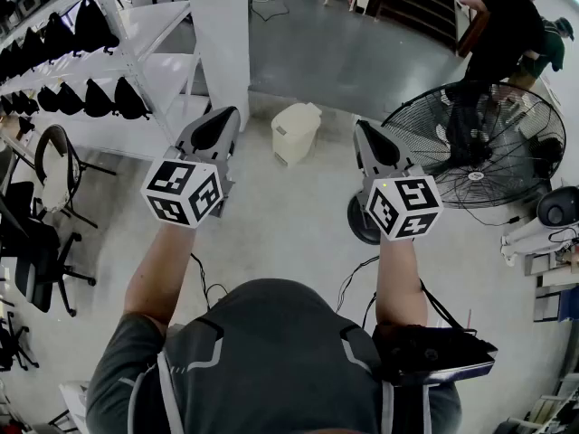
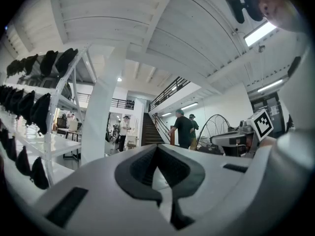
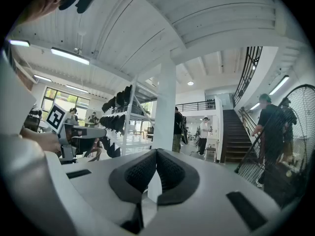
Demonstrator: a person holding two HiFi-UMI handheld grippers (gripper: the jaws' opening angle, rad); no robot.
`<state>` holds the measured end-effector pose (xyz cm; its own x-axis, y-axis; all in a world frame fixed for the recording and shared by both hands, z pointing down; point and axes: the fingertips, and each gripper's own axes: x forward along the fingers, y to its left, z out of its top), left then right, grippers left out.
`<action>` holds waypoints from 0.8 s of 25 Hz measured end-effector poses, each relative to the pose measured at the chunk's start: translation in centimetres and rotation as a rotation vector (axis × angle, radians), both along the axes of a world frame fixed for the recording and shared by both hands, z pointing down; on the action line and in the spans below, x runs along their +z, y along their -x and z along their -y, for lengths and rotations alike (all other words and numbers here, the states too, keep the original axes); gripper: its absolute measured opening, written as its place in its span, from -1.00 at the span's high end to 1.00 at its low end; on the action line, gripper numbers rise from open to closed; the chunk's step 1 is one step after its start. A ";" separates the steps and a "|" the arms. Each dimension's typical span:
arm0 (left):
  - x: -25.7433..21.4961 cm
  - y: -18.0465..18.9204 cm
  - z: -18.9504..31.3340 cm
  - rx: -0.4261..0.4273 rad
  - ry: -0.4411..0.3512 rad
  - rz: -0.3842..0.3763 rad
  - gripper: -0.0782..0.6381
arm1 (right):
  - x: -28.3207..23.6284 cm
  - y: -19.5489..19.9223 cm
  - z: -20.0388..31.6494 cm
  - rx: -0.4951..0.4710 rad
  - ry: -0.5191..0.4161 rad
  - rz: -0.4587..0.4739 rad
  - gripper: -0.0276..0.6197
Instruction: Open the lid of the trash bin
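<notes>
In the head view a cream trash bin [image 1: 296,132] stands on the grey floor beside a white pillar, its lid down. Both grippers are held up at chest height, short of the bin and pointing toward it. My left gripper [image 1: 223,116] is to the bin's left and its jaws meet with nothing between them, as its own view [image 2: 157,147] also shows. My right gripper [image 1: 361,130] is to the bin's right, shut and empty in the same way [image 3: 156,151]. The bin does not show clearly in either gripper view.
A large floor fan [image 1: 475,156] stands right of the bin, with people [image 1: 507,34] behind it near the stairs. The white pillar [image 1: 220,34] and shelves of black bags [image 1: 90,98] are at left, with office chairs [image 1: 54,165] nearer. Cables [image 1: 206,287] lie on the floor.
</notes>
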<state>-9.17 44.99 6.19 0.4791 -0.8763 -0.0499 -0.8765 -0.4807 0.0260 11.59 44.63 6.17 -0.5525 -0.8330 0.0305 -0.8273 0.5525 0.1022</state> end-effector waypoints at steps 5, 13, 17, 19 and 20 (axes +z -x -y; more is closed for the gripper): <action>0.2 0.6 -0.2 -0.028 0.003 0.002 0.76 | 0.0 0.2 -0.3 0.004 -0.004 -0.004 0.83; 0.4 1.3 -0.5 -0.046 0.014 0.003 0.76 | 0.1 0.0 -0.8 0.037 -0.001 0.002 0.83; 0.5 1.7 -0.6 -0.043 0.016 0.004 0.76 | -0.3 0.1 -0.8 0.037 -0.006 0.026 0.83; 0.6 1.9 -0.6 -0.031 0.019 0.007 0.76 | -0.3 0.4 -0.7 0.048 -0.007 0.016 0.83; 0.6 2.1 -0.6 -0.025 0.018 0.008 0.76 | -0.2 0.6 -0.6 0.053 -0.008 0.009 0.83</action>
